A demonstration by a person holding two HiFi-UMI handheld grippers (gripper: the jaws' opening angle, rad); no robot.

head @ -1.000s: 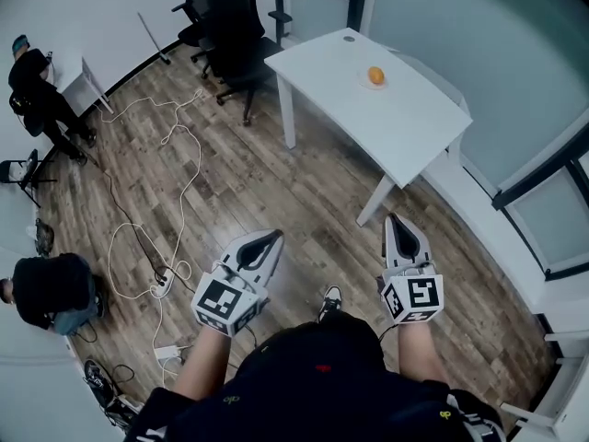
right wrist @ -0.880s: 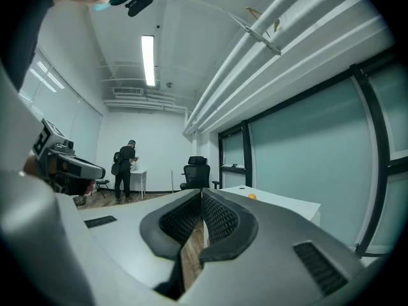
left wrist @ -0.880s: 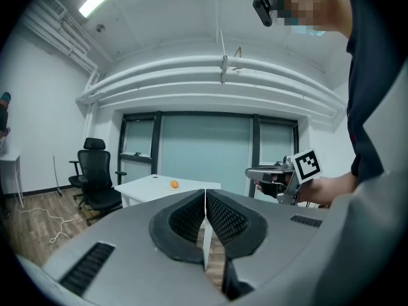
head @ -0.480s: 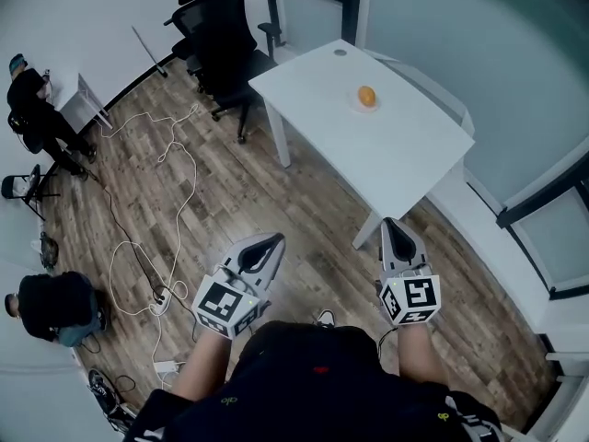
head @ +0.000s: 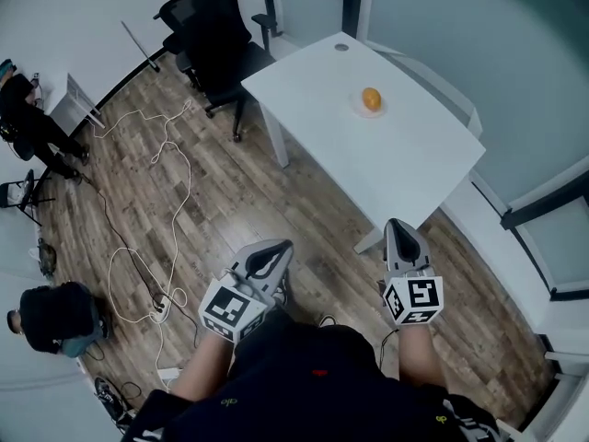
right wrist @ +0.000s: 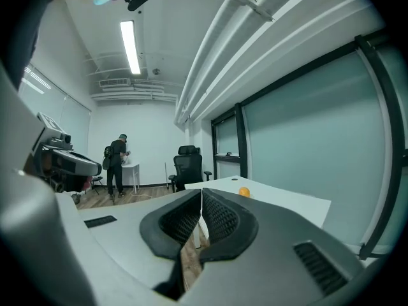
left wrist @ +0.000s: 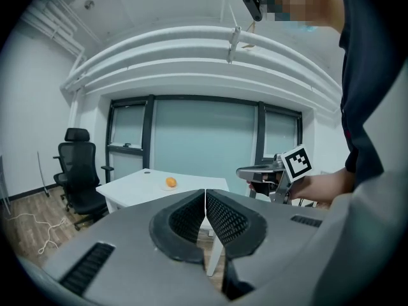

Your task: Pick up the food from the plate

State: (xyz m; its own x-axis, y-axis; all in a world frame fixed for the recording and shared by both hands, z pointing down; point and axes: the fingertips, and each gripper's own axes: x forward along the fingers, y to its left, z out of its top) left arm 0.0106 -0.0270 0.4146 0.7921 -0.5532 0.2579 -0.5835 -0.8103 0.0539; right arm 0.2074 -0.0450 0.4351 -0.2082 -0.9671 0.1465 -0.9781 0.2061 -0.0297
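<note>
Both grippers were held low in front of the person, over the wood floor [head: 276, 191] and well short of the table. The left gripper [head: 278, 249] had its jaws pressed together with nothing between them, and the right gripper [head: 398, 225] was the same: pads touching, empty.

The food, a small round orange piece [head: 371, 98] (couldn't tell exactly what), sat on a little white plate [head: 360, 110] toward the far side of the white table [head: 386, 164], well apart from both grippers. Black office chairs [head: 213, 26] stood just beside the table's far-left corner, and white cables [head: 175, 178] snaked across the floor on the left. Two other people were off at the left edge — one crouched person [head: 53, 316] near the cables, one standing person [head: 23, 122] by a small white desk [head: 78, 99].
</note>
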